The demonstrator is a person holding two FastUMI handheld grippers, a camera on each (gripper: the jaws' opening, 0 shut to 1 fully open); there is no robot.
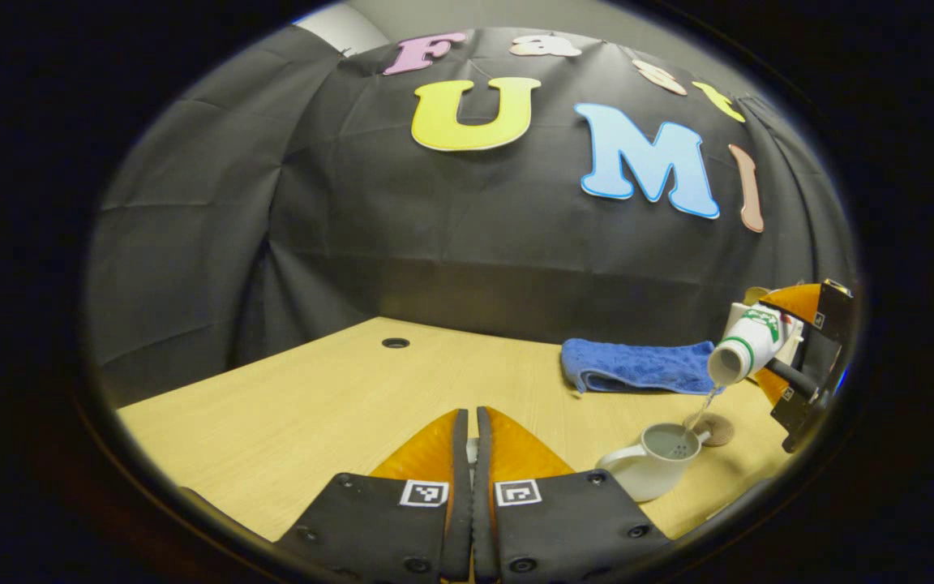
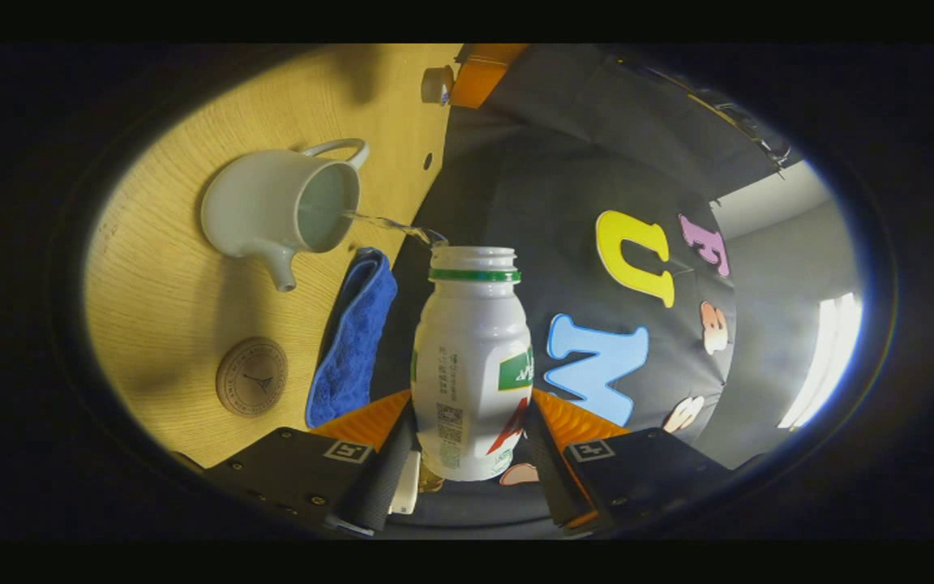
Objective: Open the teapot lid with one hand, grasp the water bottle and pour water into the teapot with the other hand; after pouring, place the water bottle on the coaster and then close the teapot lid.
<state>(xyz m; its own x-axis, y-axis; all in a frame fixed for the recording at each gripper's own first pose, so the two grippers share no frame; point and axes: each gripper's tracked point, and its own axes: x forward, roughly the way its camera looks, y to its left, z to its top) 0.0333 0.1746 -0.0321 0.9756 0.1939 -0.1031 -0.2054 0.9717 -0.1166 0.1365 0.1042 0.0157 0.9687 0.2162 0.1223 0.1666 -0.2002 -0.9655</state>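
Both grippers are occupied: the right gripper (image 2: 467,442) is clamped on the water bottle (image 2: 471,365), while the left gripper (image 1: 473,454) is pressed together, something pale just glimpsed between its fingers.

Water is seen streaming from the tilted bottle's mouth into the open teapot (image 2: 276,207) at the upper left of the right gripper view; in the left gripper view the teapot (image 1: 652,462) sits lower right. The coaster (image 2: 252,376) lies lower left, beside the blue cloth (image 2: 353,341). The bottle is judged light, thin-walled and smooth; a mid-body hold suits it. The teapot looks ceramic and breakable, so the lid should be lowered gently.
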